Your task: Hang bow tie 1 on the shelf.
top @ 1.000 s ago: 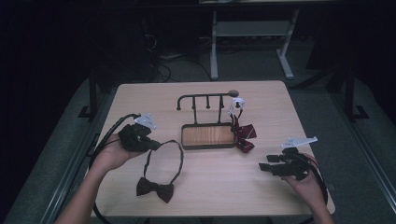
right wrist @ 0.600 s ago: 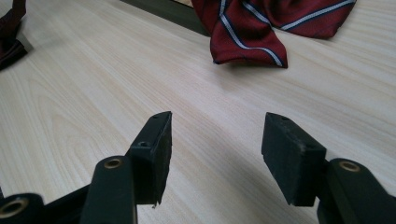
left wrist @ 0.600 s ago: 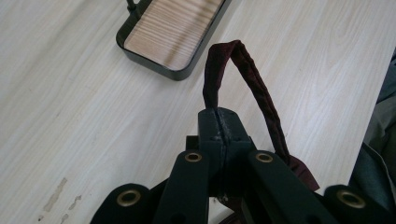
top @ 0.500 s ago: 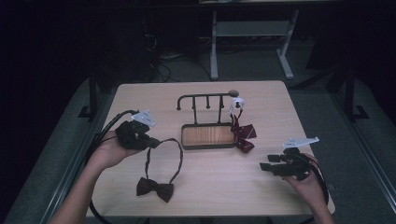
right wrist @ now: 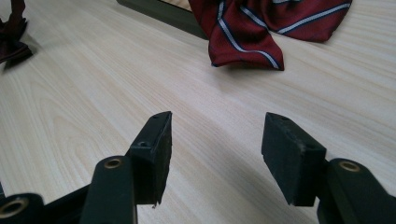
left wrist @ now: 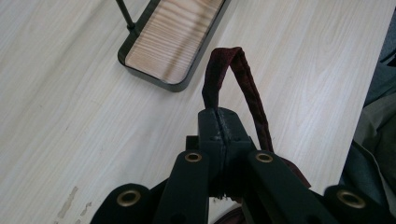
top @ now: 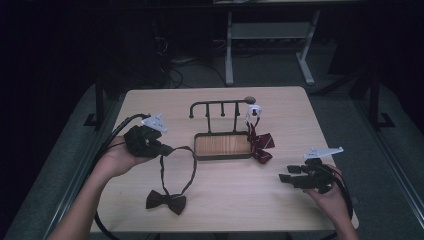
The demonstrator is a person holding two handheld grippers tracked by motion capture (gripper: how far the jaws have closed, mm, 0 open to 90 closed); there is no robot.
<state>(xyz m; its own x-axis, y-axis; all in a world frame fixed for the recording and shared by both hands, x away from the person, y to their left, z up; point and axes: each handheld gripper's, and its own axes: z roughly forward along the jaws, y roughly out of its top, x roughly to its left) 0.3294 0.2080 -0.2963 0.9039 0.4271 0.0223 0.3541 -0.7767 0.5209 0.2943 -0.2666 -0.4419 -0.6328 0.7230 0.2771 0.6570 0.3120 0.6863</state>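
The left gripper (left wrist: 219,122) is pinching its jaws together on the dark red strap (left wrist: 243,70) of a bow tie (top: 166,201), the strap looping out past the tips toward the wooden tray (left wrist: 173,42) of a rack. The right gripper (right wrist: 215,140) is holding its jaws apart over the bare table (right wrist: 93,93), with a striped red tie (right wrist: 261,28) lying well beyond the tips beside the tray.

Overhead faces forward; tool cameras skim table (top: 280,195)
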